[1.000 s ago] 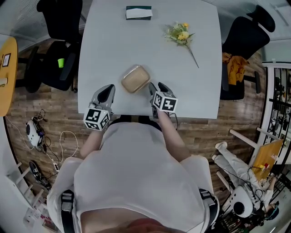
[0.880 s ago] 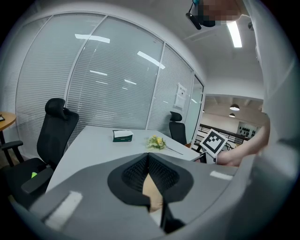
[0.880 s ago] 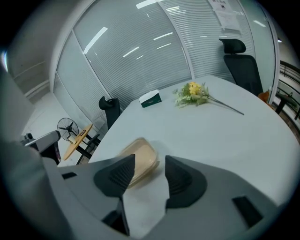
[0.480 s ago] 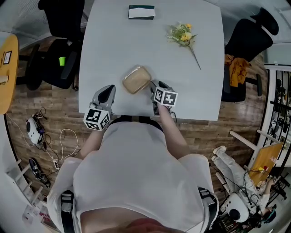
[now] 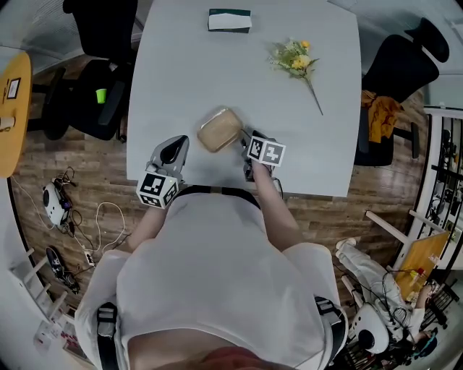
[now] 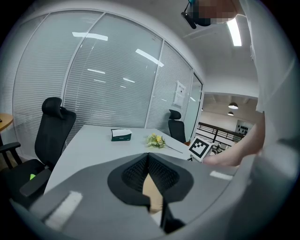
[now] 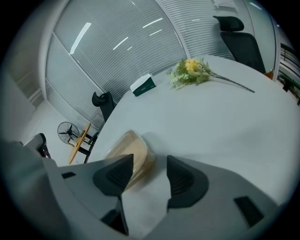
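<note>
Right gripper point(image 7: 149, 164), jaws apart, is hovering beside the box point(image 7: 132, 151), needing its rim centred; left gripper point(image 6: 149, 158) is resting shut

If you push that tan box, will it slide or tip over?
Probably slide: the tan box looks low and wide, lying flat on the smooth table, so tipping seems unlikely. Its shiny, see-through wall suggests thin plastic, likely light and a bit slippery for the open right gripper beside it.

Head view, steeply down over the person's shoulders onto grey table point(image 5: 188, 65), both gripper views low at its near edge, facing across it, close to tan container point(image 5: 219, 129), all three sharing flowers point(image 5: 295, 56), green box point(image 5: 229, 19).
</note>
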Motion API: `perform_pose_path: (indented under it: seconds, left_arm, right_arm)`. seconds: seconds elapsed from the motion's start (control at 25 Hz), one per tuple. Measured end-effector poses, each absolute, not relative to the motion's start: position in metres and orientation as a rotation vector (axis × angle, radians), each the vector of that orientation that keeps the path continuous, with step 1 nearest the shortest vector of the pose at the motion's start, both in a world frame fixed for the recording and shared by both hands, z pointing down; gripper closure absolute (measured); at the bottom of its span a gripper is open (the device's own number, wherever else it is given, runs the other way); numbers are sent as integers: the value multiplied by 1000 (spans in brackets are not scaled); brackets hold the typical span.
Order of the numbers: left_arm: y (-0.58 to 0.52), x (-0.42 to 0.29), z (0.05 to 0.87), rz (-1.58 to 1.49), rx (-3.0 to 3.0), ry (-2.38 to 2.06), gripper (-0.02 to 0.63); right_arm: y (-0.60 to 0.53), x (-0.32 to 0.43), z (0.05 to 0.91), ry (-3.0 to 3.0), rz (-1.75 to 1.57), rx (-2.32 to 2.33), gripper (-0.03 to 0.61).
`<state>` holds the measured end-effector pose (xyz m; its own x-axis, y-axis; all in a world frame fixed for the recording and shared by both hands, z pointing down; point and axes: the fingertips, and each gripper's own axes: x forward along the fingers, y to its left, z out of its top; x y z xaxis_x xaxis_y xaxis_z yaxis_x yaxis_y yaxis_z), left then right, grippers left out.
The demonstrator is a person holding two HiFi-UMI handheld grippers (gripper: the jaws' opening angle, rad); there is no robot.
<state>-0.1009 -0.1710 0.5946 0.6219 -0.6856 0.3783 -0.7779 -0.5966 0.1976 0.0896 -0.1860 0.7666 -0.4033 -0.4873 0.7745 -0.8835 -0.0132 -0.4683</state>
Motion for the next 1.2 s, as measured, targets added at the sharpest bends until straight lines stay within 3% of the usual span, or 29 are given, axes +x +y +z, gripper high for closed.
perform_pose_path:
  seconds: [1.12,1.2]
  left_arm:
    - [-184,-95,598,434,2551,-1159,604]
    - [-184,-95,599,433,2551,-1157,604]
  right_arm:
    - [-200,81,788,-1923,1710,1374,364]
    - [-201,78,787,-1942,1727,1354,390]
